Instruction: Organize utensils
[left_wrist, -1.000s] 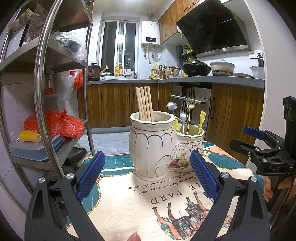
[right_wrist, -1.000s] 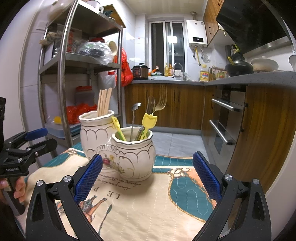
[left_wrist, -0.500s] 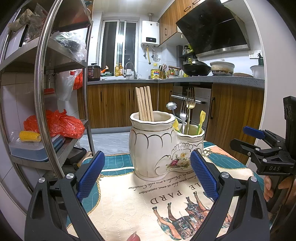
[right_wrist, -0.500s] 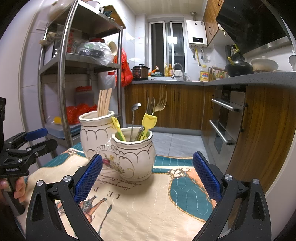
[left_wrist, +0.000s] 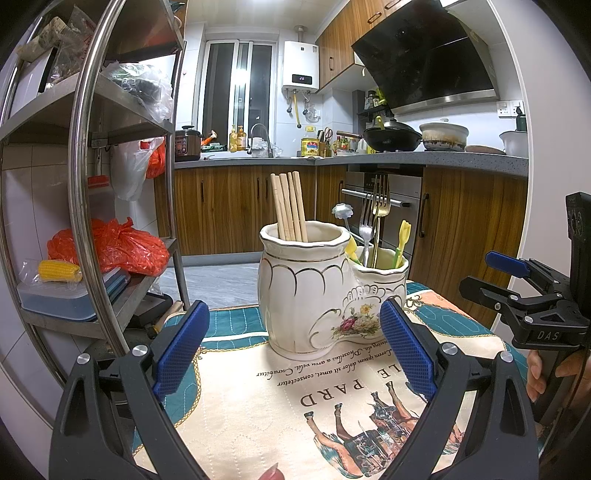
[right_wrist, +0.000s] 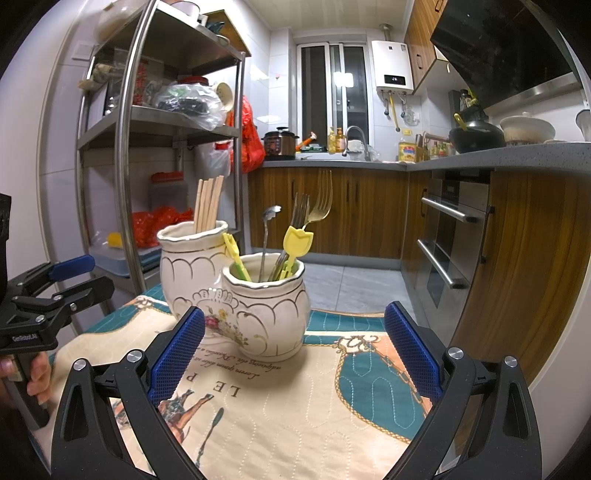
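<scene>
A white ceramic double holder stands on the printed cloth. Its tall pot (left_wrist: 301, 284) (right_wrist: 188, 262) holds wooden chopsticks (left_wrist: 289, 206) (right_wrist: 208, 203). Its low pot (left_wrist: 384, 280) (right_wrist: 267, 306) holds forks (left_wrist: 376, 214) (right_wrist: 317, 206), a spoon (right_wrist: 267, 236) and yellow plastic picks (right_wrist: 297, 240). My left gripper (left_wrist: 291, 343) is open and empty, in front of the tall pot. My right gripper (right_wrist: 293, 347) is open and empty, in front of the low pot. Each gripper shows in the other's view, the right (left_wrist: 517, 280) and the left (right_wrist: 66, 280).
A steel shelf rack (left_wrist: 85, 184) (right_wrist: 125, 147) with bags and boxes stands close on the left. Wooden cabinets with an oven (right_wrist: 450, 236) run along the right and back. The cloth (left_wrist: 280, 398) ends at the table's edges near the rack and cabinets.
</scene>
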